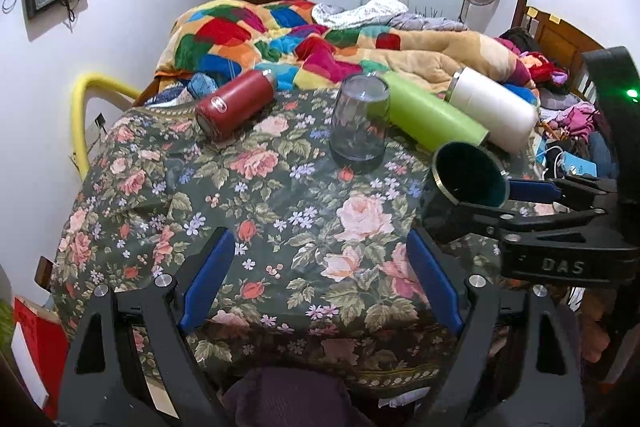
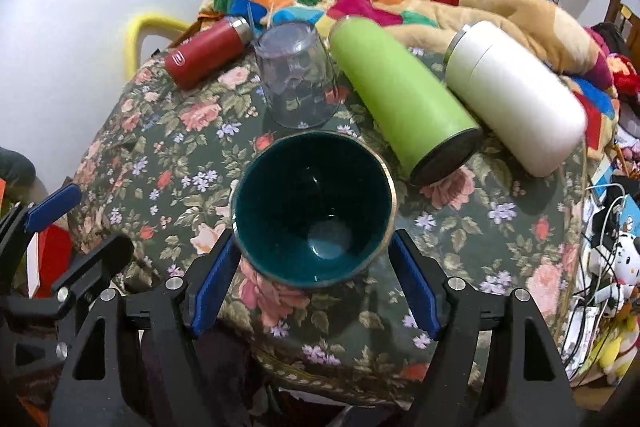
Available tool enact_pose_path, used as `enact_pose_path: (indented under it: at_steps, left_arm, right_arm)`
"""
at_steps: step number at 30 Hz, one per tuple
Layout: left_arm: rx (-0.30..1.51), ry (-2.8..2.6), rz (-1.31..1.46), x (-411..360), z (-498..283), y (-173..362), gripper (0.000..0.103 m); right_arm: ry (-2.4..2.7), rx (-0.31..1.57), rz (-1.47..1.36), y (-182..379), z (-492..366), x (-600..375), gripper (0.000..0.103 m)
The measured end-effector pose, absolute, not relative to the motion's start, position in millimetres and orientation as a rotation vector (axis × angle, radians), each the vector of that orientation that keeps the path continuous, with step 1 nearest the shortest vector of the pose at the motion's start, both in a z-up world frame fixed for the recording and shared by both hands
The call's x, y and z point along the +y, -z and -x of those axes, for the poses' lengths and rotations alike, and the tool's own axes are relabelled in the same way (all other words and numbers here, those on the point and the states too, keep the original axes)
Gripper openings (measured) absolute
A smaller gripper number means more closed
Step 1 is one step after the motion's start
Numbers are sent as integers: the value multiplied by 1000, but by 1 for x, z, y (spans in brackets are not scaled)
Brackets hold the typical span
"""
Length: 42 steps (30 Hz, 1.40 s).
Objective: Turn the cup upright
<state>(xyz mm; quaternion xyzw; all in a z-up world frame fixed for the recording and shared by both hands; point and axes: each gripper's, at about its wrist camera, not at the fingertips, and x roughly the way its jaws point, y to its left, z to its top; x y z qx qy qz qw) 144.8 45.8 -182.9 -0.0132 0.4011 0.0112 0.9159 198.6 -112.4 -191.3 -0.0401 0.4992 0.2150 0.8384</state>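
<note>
A dark teal cup (image 2: pixel 314 209) with a gold rim sits between my right gripper's blue pads (image 2: pixel 214 287), its mouth facing the camera. In the left wrist view the same cup (image 1: pixel 470 173) is held on its side above the floral cloth at the right. My right gripper (image 2: pixel 316 291) is shut on it. My left gripper (image 1: pixel 320 283) is open and empty over the front of the table. A clear glass (image 1: pixel 360 125) stands upside down at the middle back, also seen in the right wrist view (image 2: pixel 298 87).
A red flask (image 1: pixel 236 105), a green flask (image 1: pixel 432 117) and a white flask (image 1: pixel 494 109) lie on their sides at the back of the floral table cloth (image 1: pixel 224 211). A bed with a colourful quilt (image 1: pixel 280 35) is behind. Clutter and cables lie at the right (image 2: pixel 608 247).
</note>
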Motion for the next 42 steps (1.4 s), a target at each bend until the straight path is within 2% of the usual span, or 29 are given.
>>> enact_pose_path:
  at_steps: [6,12,16,18,24,32,42]
  left_arm:
    - [725,10,48,34,-126,143,88]
    - [532,50,38,15,-88,78,88]
    - [371,62,36,8,-53,34,95]
    - [295,56,28,4,-34,17,95]
    - [171,36,30,-2,3,-5,101]
    - [158,-3,76,6,22,-1,103]
    - [173,1,78,4,33,3,103]
  right_arm:
    - [-432,920,66,145,-170,-139,73]
    - [-412,696,11,74,-126,-171,73]
    - [-390,528,-10,33,-92,-184,73]
    - [-379,449,-19,17,-74,-187,75]
    - [-355,269,-43,-8,-30,-188,83]
    - [-309,231,-39,-3,-17,-185,103]
    - [-313,247,-15,0,-1,-191,103]
